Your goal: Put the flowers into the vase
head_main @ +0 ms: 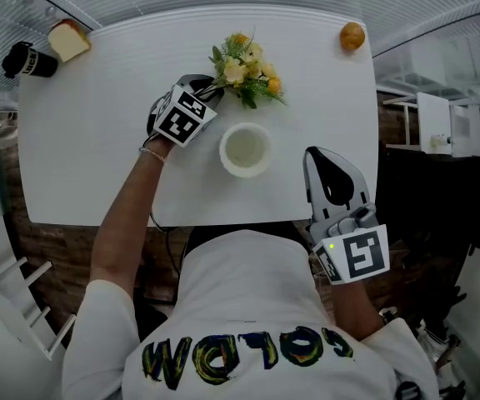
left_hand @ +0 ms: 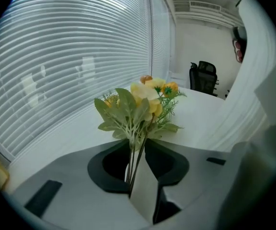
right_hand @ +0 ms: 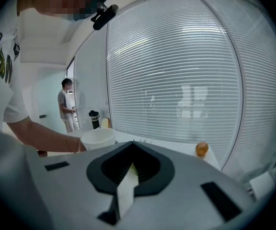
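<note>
Far-left corner: a black mug (head_main: 27, 60) and a bread slice (head_main: 67, 40) sit at the back left of the bench (head_main: 98, 157), well apart from the action, so you have nothing to dodge there.
Left tool: your left tool (head_main: 211, 90) is reaching past the vase, angled down, and its own view shows it closed on the thin stems (left_hand: 132, 162), pinched low, right at the seam of the jaws. That's a good low hold.
Flowers: the flowers (head_main: 247, 69) are on the far side of the vase, just beyond it, with the blooms fanning away from you. I can't tell whether the heads are resting on the bench. My call is that the step in hand is securing the bunch for the lift. Those stems are wiry and few, so squeeze firmly or they may swivel in the pinch.
Vase: the white vase (head_main: 245, 172) stands upright with its mouth open, just beside your left tool on the near side. Lift clear of the rim first, tip the bunch so the stem ends point down, then lower straight into the middle. A sideways drag could knock the vase.
Right tool: your right tool (head_main: 317, 161) is at the near right, jaws together on nothing, close to the vase but not touching it. Consider steadying the vase wall with it.
Far-right corner: a round orange-brown thing (head_main: 352, 35) is well out of the way.
</note>
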The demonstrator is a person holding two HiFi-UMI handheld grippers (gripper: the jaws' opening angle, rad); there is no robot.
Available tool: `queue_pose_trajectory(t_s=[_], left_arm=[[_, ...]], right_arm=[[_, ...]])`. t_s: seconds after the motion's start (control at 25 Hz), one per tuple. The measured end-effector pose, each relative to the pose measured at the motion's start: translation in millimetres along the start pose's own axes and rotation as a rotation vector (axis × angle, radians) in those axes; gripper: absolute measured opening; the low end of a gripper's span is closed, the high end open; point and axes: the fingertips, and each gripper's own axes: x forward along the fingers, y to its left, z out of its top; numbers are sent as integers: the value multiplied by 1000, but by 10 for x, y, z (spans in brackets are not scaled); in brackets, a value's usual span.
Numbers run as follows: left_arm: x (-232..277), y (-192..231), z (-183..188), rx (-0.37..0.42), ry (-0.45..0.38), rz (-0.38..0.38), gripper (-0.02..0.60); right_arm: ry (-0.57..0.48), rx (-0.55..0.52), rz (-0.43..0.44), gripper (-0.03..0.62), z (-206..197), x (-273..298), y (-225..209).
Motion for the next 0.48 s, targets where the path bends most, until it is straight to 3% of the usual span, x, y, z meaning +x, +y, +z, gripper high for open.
queue_pose_trajectory(t_s=[0.28, 0.48], left_arm=[[-25, 12, 24, 22, -5, 33, 56], [-34, 18, 42, 35, -17, 41, 49]], right_arm=[[3, 2, -2, 9, -31, -26, -2], [2, 2, -7, 9, -53, -39, -8]])
